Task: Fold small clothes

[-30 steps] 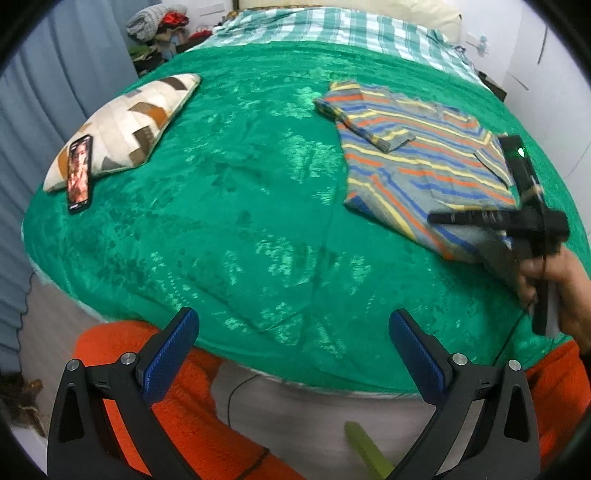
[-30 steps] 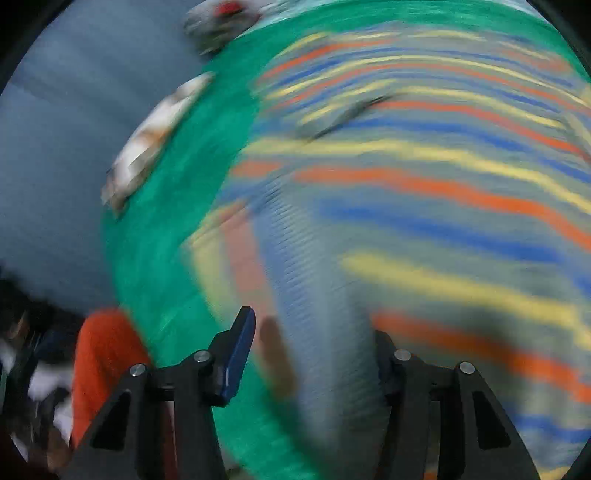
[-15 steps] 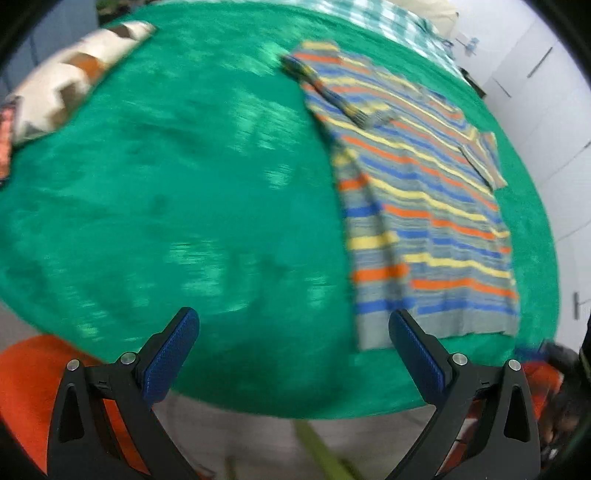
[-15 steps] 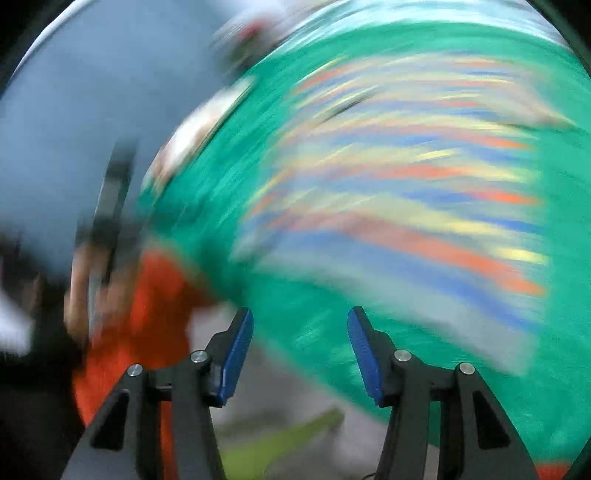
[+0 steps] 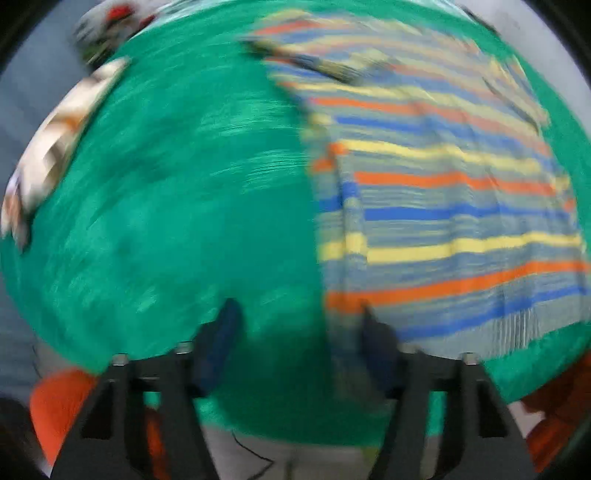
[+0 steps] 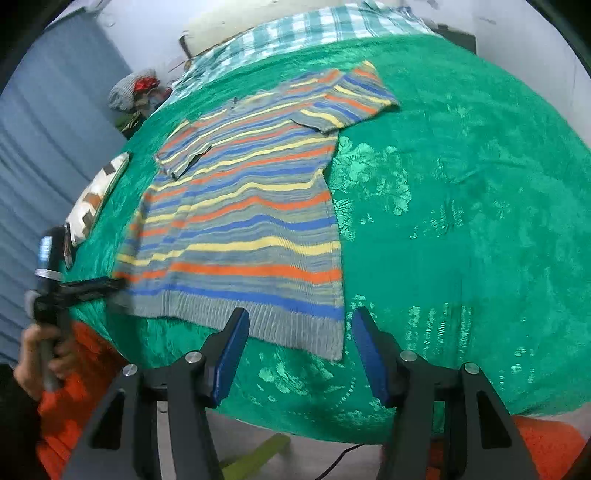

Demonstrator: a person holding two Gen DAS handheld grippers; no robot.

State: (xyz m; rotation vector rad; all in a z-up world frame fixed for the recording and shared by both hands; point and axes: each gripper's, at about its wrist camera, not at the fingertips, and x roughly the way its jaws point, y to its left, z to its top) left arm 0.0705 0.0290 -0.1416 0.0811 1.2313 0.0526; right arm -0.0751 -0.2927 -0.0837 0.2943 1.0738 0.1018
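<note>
A striped knit sweater (image 6: pixel 243 221) lies flat on the green blanket (image 6: pixel 461 221), hem toward me. My right gripper (image 6: pixel 299 332) stands open over the hem's right corner, with its pads clear of the cloth. In the blurred left wrist view, my left gripper (image 5: pixel 299 332) sits at the sweater's (image 5: pixel 443 221) near left corner. Its jaws are closing, with the corner's edge between them, and no press on the cloth shows. The right wrist view shows the left gripper (image 6: pixel 114 288) at that corner, held by a hand (image 6: pixel 37 354).
A patterned cushion (image 6: pixel 98 195) lies left of the sweater, with a pile of clothes (image 6: pixel 133 92) beyond it. A checked sheet (image 6: pixel 295 29) covers the bed's far end. The bed's near edge and the person's orange clothing (image 6: pixel 74 398) are just below the grippers.
My left gripper came down to the sweater's near left corner and its jaws narrowed. The right gripper drew back from close over the stripes to the hem's right corner.
</note>
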